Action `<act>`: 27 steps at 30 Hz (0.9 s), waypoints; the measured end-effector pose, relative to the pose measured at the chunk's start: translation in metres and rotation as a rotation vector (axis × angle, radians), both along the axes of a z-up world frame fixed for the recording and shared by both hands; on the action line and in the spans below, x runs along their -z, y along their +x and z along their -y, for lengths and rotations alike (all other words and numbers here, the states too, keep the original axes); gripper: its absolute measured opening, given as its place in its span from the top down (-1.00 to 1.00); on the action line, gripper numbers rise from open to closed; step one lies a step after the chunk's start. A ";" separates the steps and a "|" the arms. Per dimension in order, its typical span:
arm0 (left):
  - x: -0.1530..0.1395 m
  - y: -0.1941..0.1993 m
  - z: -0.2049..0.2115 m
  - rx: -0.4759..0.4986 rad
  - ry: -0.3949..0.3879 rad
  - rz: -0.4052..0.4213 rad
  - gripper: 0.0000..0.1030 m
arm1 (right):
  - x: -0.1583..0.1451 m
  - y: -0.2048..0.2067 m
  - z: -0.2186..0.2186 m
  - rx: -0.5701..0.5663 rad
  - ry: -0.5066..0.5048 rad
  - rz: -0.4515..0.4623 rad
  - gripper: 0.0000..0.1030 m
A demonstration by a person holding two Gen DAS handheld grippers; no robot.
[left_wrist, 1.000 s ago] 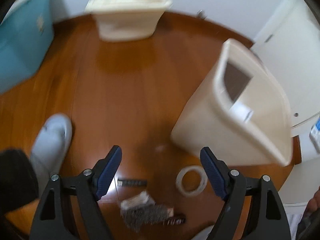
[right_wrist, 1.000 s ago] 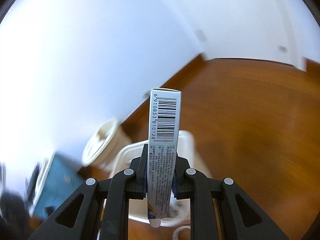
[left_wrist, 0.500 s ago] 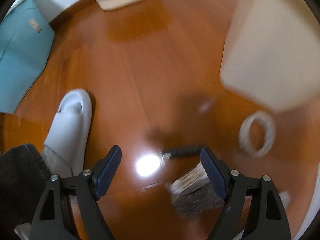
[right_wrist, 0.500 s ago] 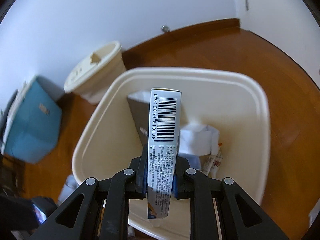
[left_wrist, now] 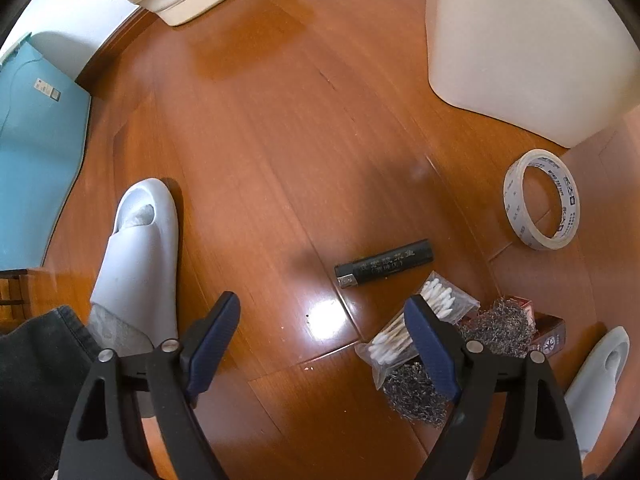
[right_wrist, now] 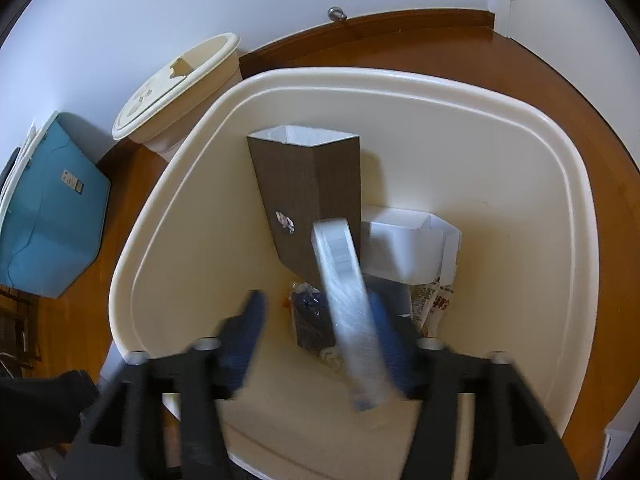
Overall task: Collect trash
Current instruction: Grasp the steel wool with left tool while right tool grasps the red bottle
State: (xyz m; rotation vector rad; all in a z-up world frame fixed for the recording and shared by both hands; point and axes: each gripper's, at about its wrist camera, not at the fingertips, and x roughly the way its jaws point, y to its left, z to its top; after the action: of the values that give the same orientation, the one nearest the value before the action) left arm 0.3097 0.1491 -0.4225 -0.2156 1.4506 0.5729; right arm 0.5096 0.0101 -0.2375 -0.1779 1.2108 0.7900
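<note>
A: What are the right tongs [right_wrist: 316,332] doing?
B: Spreading apart over the cream bin [right_wrist: 560,208]; the slim white carton [right_wrist: 344,280] is slipping blurred between them, leaning on one pad.
A: And deeper inside the bin?
B: A brown box [right_wrist: 312,184], a white box [right_wrist: 408,248] and wrappers are lying there.
A: The left tongs [left_wrist: 320,344]?
B: Widening, pinching nothing, above the floor; a cotton-swab bag [left_wrist: 408,332], a black tube [left_wrist: 384,268] and a tape roll [left_wrist: 540,200] are lying beyond.

Your right gripper [right_wrist: 316,334] and the white box [right_wrist: 348,312] between its opening jaws are smeared by motion. Your left finger [left_wrist: 430,344] covers part of the cotton swab bag [left_wrist: 412,328]. The bin [left_wrist: 520,40] is cropped at the top edge.
</note>
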 end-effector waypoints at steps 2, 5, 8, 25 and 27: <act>-0.001 0.001 0.002 0.007 -0.001 -0.005 -0.63 | -0.013 -0.004 0.009 0.023 0.071 0.022 -0.21; 0.002 0.000 0.006 0.015 -0.010 -0.017 -0.63 | -0.041 -0.017 0.031 0.031 0.189 0.088 -0.21; 0.003 -0.002 0.009 0.024 -0.018 -0.016 -0.63 | -0.063 -0.046 0.071 0.002 0.265 0.176 -0.21; 0.026 -0.016 0.081 0.353 -0.099 0.022 -0.63 | 0.098 -0.146 0.134 -0.156 -0.063 -0.105 -0.28; 0.023 -0.017 0.088 0.376 -0.098 0.040 -0.63 | 0.100 -0.145 0.133 -0.137 -0.069 -0.108 -0.28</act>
State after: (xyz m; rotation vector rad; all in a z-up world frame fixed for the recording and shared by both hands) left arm 0.2925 0.0614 -0.4451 -0.0274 1.4361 0.1908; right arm 0.3644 -0.1232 -0.3373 -0.2800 1.3396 0.8868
